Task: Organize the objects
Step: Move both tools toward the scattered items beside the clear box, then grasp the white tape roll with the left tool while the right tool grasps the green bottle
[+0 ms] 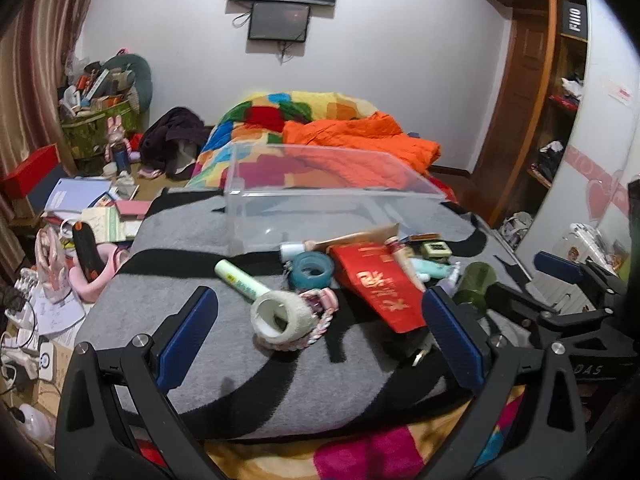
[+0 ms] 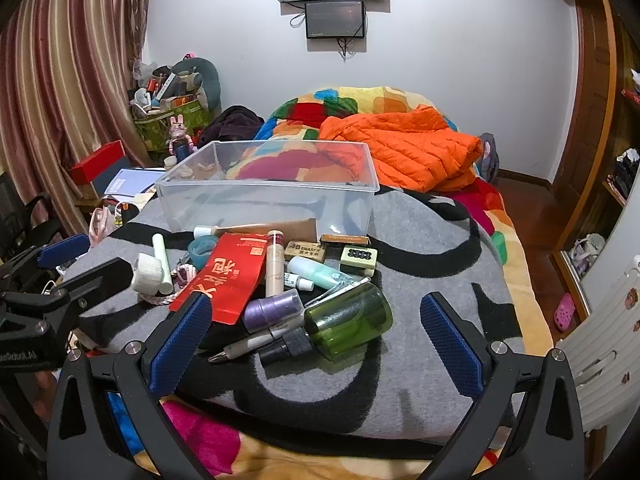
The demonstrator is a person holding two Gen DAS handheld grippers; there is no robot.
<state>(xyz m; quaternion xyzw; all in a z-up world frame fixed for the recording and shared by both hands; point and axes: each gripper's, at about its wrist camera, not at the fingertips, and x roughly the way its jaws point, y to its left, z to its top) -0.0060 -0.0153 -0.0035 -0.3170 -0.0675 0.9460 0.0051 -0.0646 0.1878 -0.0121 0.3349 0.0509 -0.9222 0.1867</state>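
A pile of small items lies on a grey and black blanket (image 1: 192, 236) on the bed. It holds a white bandage roll (image 1: 280, 314), a pale green tube (image 1: 238, 280), a blue tape roll (image 1: 311, 270), a red envelope (image 1: 380, 280) and a green bottle (image 2: 348, 320). An empty clear plastic bin (image 2: 272, 196) stands just behind the pile; it also shows in the left wrist view (image 1: 320, 196). My left gripper (image 1: 320, 328) is open around the bandage roll's near side. My right gripper (image 2: 316, 328) is open in front of the green bottle, a purple cap (image 2: 274, 310) and a pen (image 2: 256, 344).
An orange jacket (image 2: 412, 148) and a colourful quilt (image 2: 320, 100) lie behind the bin. Clutter, papers and a red box (image 2: 100, 162) crowd the floor at left. A wooden wardrobe (image 1: 528, 92) and shelves stand at right.
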